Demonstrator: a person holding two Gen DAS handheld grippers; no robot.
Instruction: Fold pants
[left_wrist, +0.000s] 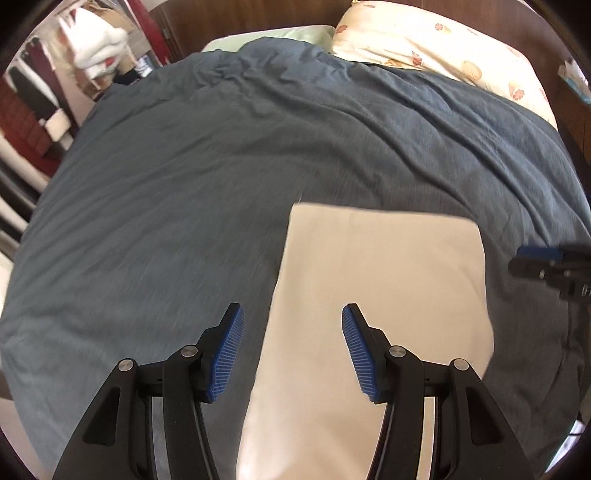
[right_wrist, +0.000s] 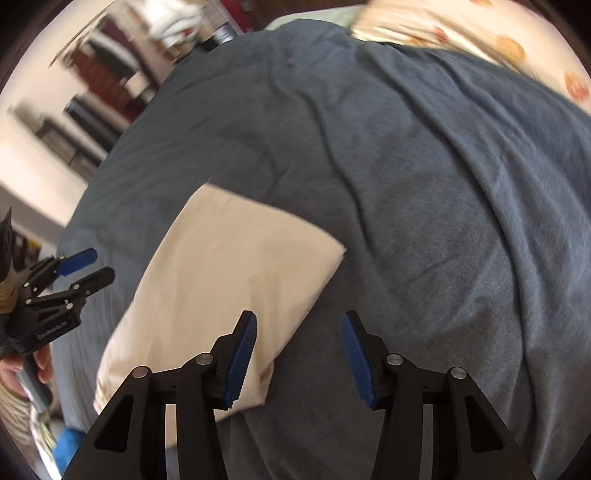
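- While the cream pants (left_wrist: 369, 295) lie folded flat on the gray-blue blanket (left_wrist: 184, 184), both tools hang above them.
- Left gripper (left_wrist: 291, 332) has its jaws apart, with nothing between them.
- Right gripper (right_wrist: 298, 341) is spread wide too, holding nothing.
- A flowered pillow (left_wrist: 436, 44) sits at the far end of the bed.
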